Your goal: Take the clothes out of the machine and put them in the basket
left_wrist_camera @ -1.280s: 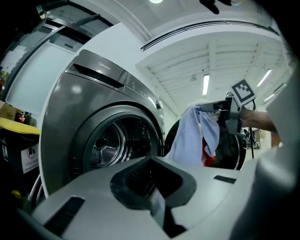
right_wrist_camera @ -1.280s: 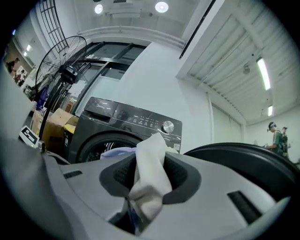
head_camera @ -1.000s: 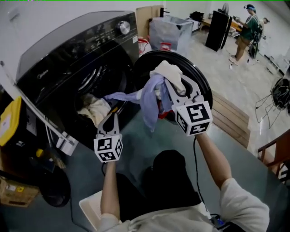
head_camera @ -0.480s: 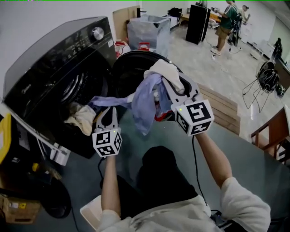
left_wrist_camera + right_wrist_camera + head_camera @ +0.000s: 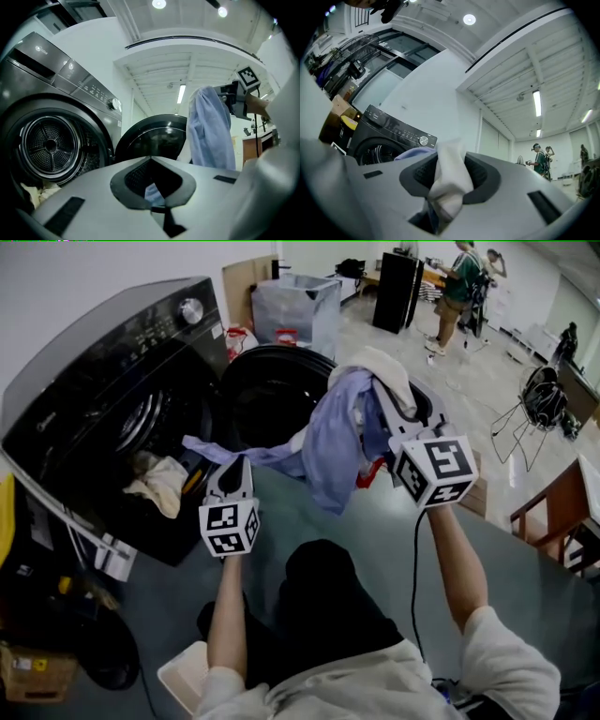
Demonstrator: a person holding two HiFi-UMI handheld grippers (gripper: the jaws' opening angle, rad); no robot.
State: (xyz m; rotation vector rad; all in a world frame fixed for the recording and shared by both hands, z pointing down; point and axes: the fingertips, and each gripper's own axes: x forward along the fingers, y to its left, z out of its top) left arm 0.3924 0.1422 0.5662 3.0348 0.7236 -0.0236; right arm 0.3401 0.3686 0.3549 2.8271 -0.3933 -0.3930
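Observation:
My right gripper (image 5: 387, 405) (image 5: 448, 187) is shut on a white cloth (image 5: 373, 368) (image 5: 449, 180), raised over the open round door (image 5: 272, 390). A light blue garment (image 5: 336, 442) (image 5: 211, 126) hangs from that bundle, with a bit of red (image 5: 375, 471) beneath it. One blue end stretches left to my left gripper (image 5: 232, 465) (image 5: 152, 197), which is shut on it just outside the black washing machine (image 5: 103, 390). A cream cloth (image 5: 157, 482) lies in the drum opening. The corner of a white container (image 5: 183, 676) shows by the person's left arm.
A grey bin (image 5: 298, 307) stands behind the door. A wooden pallet (image 5: 480, 495) lies at the right, with a floor fan (image 5: 544, 395) and a wooden chair (image 5: 562, 532) beyond. Two people (image 5: 459, 282) stand far back. Boxes (image 5: 28, 667) clutter the lower left.
Both grippers have moved right and up, away from the drum, carrying the clothes. The blue garment now hangs clear of the opening.

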